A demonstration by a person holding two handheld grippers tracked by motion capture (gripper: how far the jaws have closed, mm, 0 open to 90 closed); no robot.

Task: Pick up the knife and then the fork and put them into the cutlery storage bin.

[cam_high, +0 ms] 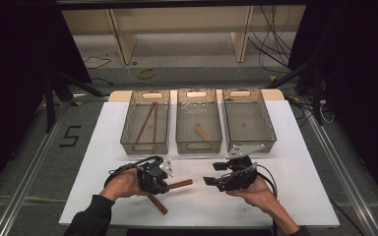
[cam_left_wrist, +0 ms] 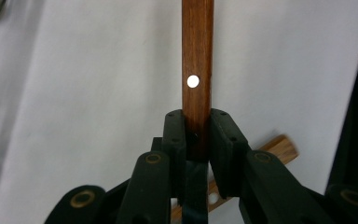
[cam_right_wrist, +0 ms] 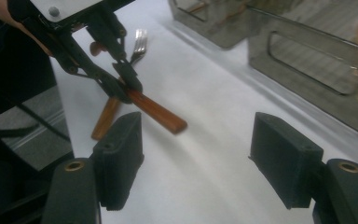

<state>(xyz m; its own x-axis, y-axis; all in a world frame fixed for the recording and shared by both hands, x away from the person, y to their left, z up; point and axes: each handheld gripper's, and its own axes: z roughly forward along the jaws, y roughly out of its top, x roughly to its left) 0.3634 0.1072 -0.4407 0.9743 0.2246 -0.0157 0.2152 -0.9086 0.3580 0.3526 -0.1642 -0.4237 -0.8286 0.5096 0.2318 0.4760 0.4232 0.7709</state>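
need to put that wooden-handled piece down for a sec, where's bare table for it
Bare white table lies right of the right gripper, and along the left edge beside the left bin. It is crowded under the left gripper, where the held handle crosses a second handle.

Three bins (cam_high: 145, 142) side by side behind both claws, second wooden handle (cam_high: 157, 203) under left claw (cam_high: 163, 185)
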